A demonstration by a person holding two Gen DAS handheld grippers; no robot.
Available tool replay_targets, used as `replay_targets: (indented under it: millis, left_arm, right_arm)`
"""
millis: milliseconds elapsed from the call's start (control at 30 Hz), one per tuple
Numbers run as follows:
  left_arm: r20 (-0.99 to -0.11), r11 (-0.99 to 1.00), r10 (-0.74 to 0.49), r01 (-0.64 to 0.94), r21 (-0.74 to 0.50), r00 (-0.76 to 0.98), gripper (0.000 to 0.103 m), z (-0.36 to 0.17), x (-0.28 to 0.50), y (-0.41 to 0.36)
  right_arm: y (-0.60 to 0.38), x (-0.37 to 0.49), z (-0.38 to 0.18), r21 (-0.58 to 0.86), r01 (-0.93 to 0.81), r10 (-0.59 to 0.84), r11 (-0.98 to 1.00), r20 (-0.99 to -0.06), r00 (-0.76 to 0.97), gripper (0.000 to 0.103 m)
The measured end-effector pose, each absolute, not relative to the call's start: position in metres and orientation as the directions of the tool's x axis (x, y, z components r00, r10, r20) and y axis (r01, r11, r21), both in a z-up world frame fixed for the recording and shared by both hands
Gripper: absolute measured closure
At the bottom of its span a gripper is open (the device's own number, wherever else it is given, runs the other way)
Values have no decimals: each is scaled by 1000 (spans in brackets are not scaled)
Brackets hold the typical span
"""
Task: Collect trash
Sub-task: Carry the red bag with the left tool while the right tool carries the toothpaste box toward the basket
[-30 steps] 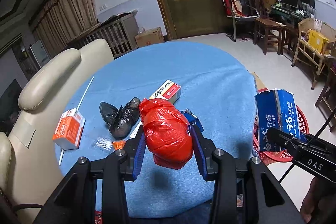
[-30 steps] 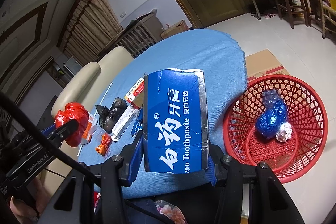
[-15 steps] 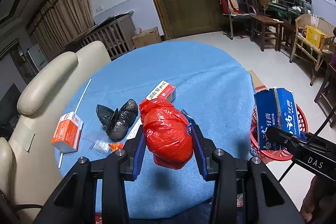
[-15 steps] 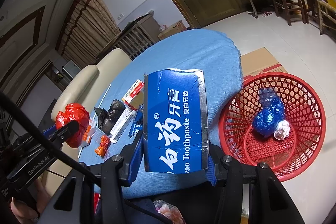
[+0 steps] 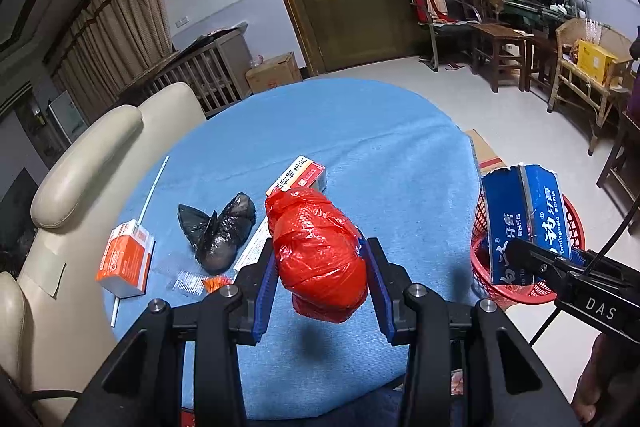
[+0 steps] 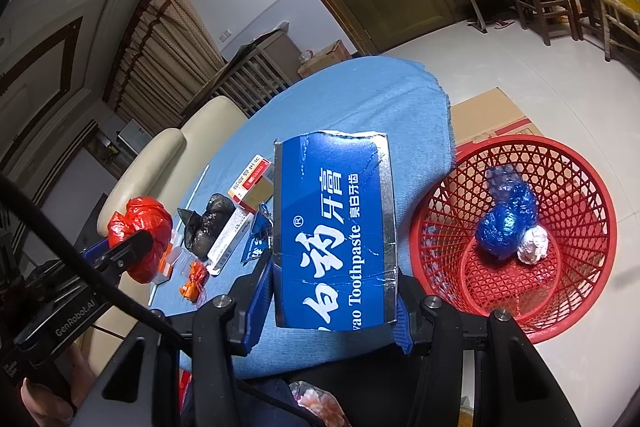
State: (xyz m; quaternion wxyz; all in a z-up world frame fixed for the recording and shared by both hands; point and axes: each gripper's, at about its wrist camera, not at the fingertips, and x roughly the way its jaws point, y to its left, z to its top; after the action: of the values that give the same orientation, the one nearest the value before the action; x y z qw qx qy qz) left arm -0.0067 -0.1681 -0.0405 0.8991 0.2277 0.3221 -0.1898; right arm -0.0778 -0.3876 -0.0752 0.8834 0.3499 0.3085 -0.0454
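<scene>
- Left gripper (image 5: 320,263): jaws clamped on a red bag bundle (image 5: 320,251), held above the blue tablecloth (image 5: 360,131).
- Right gripper (image 6: 332,291): jaws closed on a blue toothpaste box (image 6: 334,231), near the table edge beside the red basket (image 6: 576,283).
- Basket sits on the floor, already holding a blue wad (image 6: 506,223) and a white wad (image 6: 532,247).
- Step, as I judge: carry to the bin. Next: swing the box over the basket mouth, then part the jaws.
- Black bag (image 5: 220,231) and small boxes remain on the table.

The left gripper (image 5: 322,259) is clamped on a red bag (image 5: 320,251); the right gripper (image 6: 330,255) is clamped on a toothpaste box (image 6: 334,231).
</scene>
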Motion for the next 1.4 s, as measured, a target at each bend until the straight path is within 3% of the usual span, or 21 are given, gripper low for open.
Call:
replay_targets:
  millis: [800,1400]
  left_arm:
    - [-671,759,-235,564,326,704,59,-49,-14,-206]
    - [-735,680,-291,673,291,612,59,-71,-17,-259]
  right_arm:
    - [-418,-100,-84,609,372,76,701,-581,810,49]
    - [-468,-130,-102,617,492,-20,614,-611,792,49]
